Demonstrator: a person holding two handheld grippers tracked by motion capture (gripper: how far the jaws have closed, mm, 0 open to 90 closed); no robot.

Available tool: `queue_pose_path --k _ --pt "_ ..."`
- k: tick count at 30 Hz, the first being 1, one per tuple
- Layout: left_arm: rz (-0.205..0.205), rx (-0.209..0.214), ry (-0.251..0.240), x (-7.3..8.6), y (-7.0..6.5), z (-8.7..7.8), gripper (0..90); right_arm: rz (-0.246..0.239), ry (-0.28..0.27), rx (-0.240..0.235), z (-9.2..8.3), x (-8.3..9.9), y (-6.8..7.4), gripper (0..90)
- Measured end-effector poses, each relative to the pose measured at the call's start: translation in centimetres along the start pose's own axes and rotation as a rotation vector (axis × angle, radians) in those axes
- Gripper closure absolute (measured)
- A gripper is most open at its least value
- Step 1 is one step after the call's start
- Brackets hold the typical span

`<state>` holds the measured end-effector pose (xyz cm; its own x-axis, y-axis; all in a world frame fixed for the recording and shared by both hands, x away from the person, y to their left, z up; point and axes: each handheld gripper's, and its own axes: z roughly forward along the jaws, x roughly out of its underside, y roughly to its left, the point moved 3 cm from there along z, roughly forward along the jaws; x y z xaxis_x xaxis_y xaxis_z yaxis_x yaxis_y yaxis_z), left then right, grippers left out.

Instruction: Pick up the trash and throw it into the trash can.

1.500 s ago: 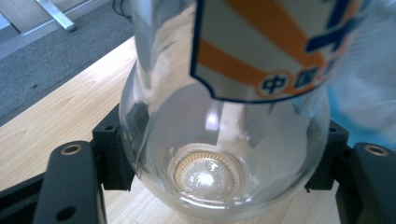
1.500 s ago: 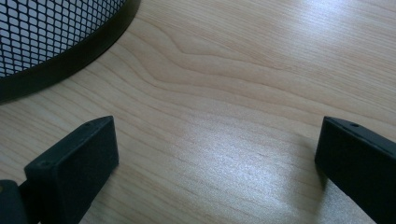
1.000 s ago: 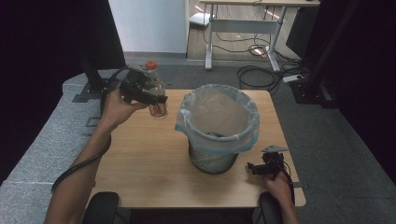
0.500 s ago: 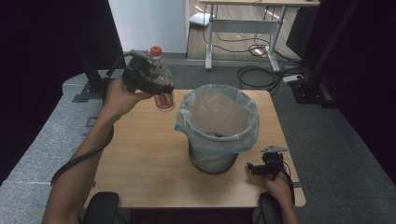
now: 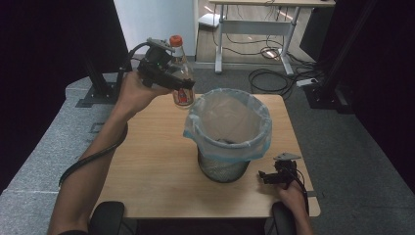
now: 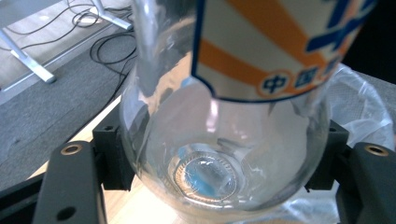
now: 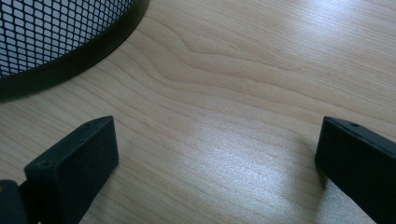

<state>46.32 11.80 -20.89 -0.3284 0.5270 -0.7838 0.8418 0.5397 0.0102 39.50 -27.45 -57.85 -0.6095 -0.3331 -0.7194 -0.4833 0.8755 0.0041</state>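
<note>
A clear plastic bottle [image 5: 182, 73] with an orange cap and an orange, white and blue label hangs in the air above the table's far left corner, close to the bin's rim. My left gripper [image 5: 181, 87] is shut on its lower body; in the left gripper view the bottle [image 6: 224, 116] sits between both black jaws, its base toward the camera. A black mesh bin [image 5: 226, 132] lined with a pale blue bag stands mid-table. My right gripper [image 5: 266, 175] rests low by the bin's right foot, and its fingers [image 7: 79, 158] stand wide apart over bare wood.
The wooden table [image 5: 147, 166] has free surface left of the bin. The bin's mesh wall [image 7: 51, 32] is close on the right gripper's left. Behind the table are a white desk frame [image 5: 254, 34], floor cables [image 5: 266, 81] and black stands [image 5: 100, 83].
My left hand has lifted the bottle off the table and carried it up and toward the bin's rim. The right hand has stayed where it was.
</note>
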Motion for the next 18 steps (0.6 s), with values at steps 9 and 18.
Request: queue_pose_path --k 9,18 --pt "0.026 0.037 -0.003 -1.0 -1.5 2.1 27.9 -0.003 0.000 -0.002 0.0 0.0 0.0 0.0" --pt "0.046 0.066 0.004 -0.8 -2.6 4.6 27.9 -0.005 0.000 -0.006 0.0 0.0 0.1 0.0"
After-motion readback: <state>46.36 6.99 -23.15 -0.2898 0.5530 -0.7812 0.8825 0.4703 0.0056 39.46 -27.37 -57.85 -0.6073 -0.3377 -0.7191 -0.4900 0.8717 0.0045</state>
